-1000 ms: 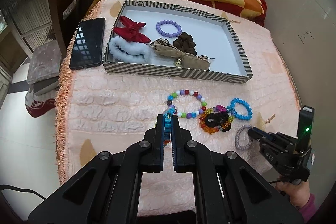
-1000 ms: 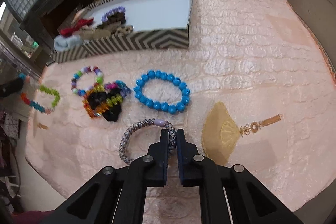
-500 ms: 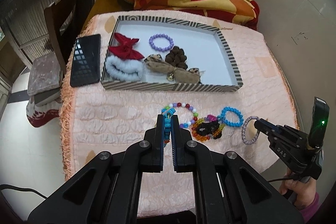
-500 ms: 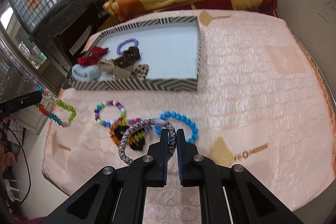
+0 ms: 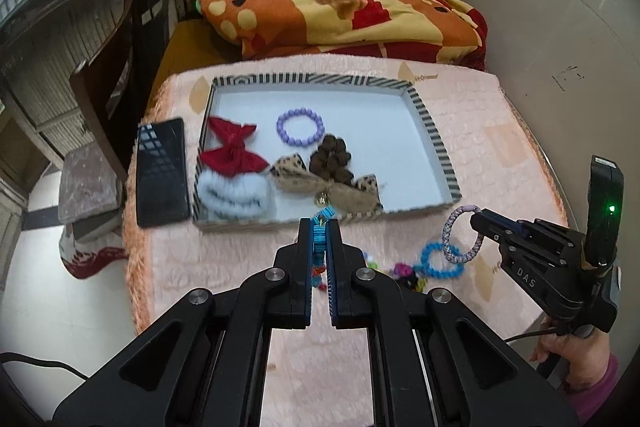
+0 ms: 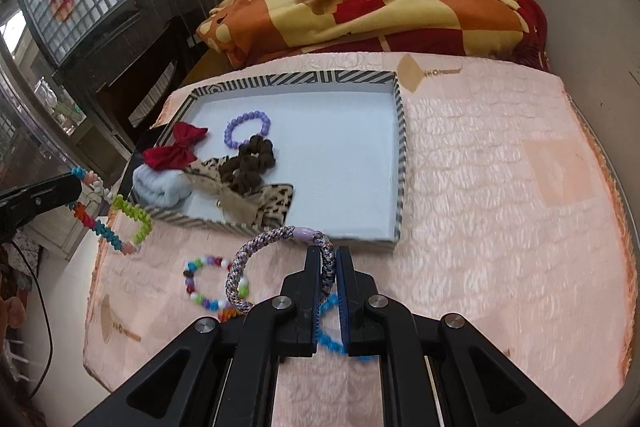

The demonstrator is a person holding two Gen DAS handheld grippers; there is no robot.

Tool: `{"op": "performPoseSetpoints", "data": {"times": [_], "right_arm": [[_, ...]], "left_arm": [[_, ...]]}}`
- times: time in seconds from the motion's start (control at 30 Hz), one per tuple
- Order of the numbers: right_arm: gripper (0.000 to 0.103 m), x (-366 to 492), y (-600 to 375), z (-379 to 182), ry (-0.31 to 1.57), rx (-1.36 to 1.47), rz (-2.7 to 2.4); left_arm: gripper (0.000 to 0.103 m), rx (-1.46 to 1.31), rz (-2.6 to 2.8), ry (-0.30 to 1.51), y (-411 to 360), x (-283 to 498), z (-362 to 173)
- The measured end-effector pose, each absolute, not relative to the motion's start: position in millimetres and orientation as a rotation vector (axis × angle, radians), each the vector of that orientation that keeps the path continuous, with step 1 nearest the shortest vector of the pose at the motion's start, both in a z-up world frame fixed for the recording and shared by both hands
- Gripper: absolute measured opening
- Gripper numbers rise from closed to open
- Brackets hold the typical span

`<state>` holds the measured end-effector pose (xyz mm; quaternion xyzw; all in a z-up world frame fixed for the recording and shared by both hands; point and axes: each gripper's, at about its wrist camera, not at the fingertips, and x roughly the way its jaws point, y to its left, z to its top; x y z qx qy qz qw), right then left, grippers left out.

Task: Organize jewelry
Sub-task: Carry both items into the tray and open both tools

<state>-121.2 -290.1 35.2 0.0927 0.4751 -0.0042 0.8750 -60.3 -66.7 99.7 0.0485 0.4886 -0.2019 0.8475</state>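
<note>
We read the left gripper (image 5: 319,227) first. Its jaws are clamped on the multicoloured coil bracelet (image 6: 116,217), which hangs clear of the pink tablecloth (image 6: 500,187). In the right wrist view the loop dangles below the left jaw tips, long axis running down and away from them.

The striped tray (image 5: 438,147) lies ahead of these jaws and below them, its near wall just past the tips. Already in it: red bow (image 5: 232,151), white fluffy band (image 5: 234,195), purple bead bracelet (image 5: 300,127), brown scrunchie (image 5: 334,163), leopard bow (image 5: 332,187).

The right gripper (image 6: 329,259) has its jaws pinched on the braided grey-purple band (image 6: 276,251); the ring stands out to the left of the tips, lifted off the cloth. The tray's near wall sits just ahead of these jaws.

We judge both grippers about equally near the tray; the bare floor lies ahead and right of the left jaws, and straight ahead of the right.

Still on the cloth beneath: rainbow bead bracelet (image 6: 208,283), blue bead bracelet (image 5: 438,263).
</note>
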Motion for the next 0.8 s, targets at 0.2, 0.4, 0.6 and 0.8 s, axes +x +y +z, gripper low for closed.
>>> {"op": "performPoseSetpoints", "data": {"times": [0.2,0.4,0.6,0.8], "right_arm": [[0.007,-97,-292,30,1.006,0.199,-0.02],[0.007,-71,-294,23,1.027,0.201,-0.027],[0.007,-41,-294,17,1.049,0.188,-0.03],[0.007,-2,-300,3,1.089,0.196,-0.039]], "left_arm": [[0.005,0.119,-0.42,1.032,-71,-33,97],[0.005,0.137,-0.409,1.042,-74,-3,92],[0.005,0.144,-0.405,1.059,-77,30,88],[0.005,0.146,-0.399,1.061,-84,68,84]]}}
